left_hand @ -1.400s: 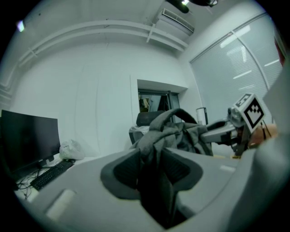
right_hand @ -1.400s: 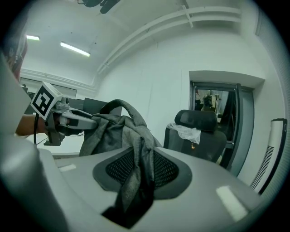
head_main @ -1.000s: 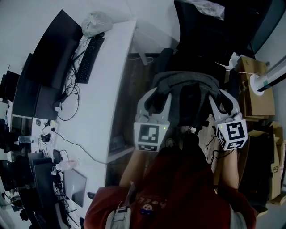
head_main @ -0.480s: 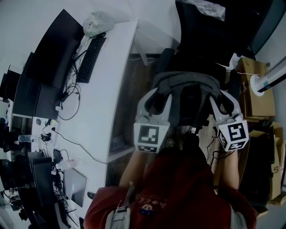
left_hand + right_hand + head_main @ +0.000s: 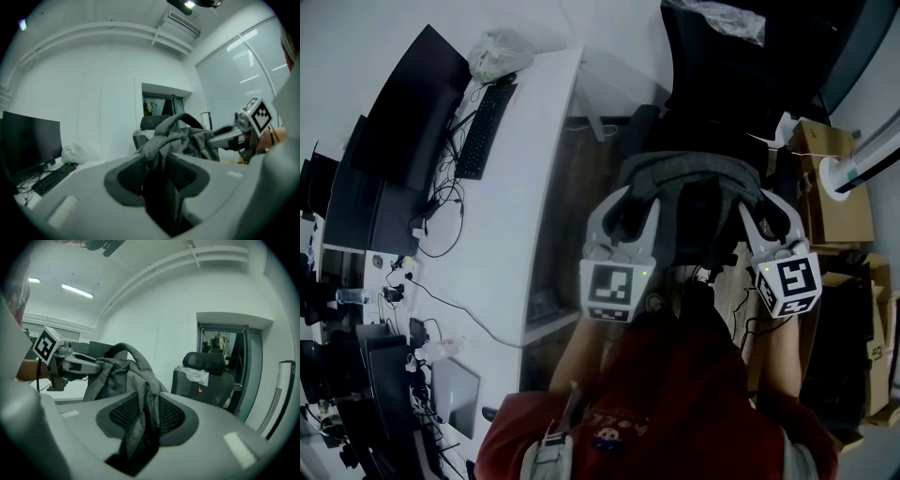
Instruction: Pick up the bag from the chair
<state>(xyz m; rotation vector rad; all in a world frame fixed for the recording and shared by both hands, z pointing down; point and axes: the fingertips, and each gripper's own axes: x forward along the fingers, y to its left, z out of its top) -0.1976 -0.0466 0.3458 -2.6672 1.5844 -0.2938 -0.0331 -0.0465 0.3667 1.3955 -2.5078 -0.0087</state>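
The grey fabric backpack-style bag [image 5: 689,183] hangs right in front of the person, stretched between the two claws, with the black office chair [image 5: 727,84] just behind it. The left gripper [image 5: 628,202] has its jaws closed on a bunch of grey cloth at the bag's left side. The right gripper [image 5: 766,208] is clamped the same way on a strap or fold at the right side. In both gripper views you can see fabric squeezed between the ribbed pads.

Looks to me like the grab is done and this is the lift part. From the head view I can't tell if the bag's bottom is fully clear of the seat though. Next move imo: raise both hands evenly and pull back toward the body, with a tight grip, since it's only loose cloth in there and could slip.

Off to the left there's a white desk [image 5: 534,187] with a black keyboard [image 5: 483,127], and there are brown cardboard boxes [image 5: 830,187] on the right.
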